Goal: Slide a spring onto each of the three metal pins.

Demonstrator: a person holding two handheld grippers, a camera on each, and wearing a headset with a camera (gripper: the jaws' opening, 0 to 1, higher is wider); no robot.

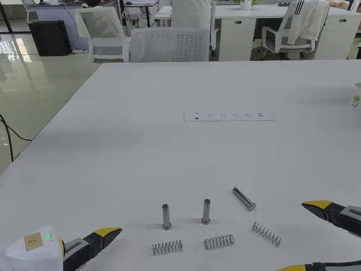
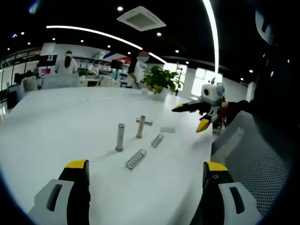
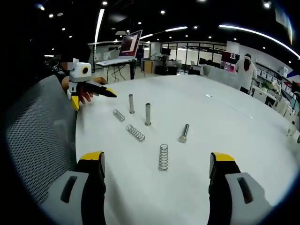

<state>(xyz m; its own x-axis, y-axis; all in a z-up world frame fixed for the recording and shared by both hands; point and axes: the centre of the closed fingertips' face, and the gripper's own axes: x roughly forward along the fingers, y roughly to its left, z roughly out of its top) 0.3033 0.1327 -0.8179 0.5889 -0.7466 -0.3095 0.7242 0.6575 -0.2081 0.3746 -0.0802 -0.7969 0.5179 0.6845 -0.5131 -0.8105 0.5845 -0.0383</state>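
At the lower left of the head view the left gripper (image 2: 146, 166) is hovering just over the table (image 1: 169, 141), jaws spread wide and carrying nothing. Right of it, in the lower middle of the frame, two pins are standing upright on their heads, the left pin (image 1: 166, 217) and the middle pin (image 1: 206, 211). Each has a spring lying just below it in the frame: the left spring (image 1: 167, 247) and the middle spring (image 1: 219, 241). Further right the third pin (image 1: 244, 199) is lying on its side, slanting across the frame, with the right spring (image 1: 266, 234) lying near it but apart. At the lower right edge the right gripper (image 1: 304, 236) is hovering, jaws likewise spread and empty. No spring is sitting on a pin yet.

As I am judging it, the upright pins are balancing on small heads, so a jaw or spring end coming in off-centre is likely to tip one, perhaps into its neighbour. A pinch too hard or off the middle is risking a spring squirting out or rolling away. The lying pin is apt to roll when nudged.
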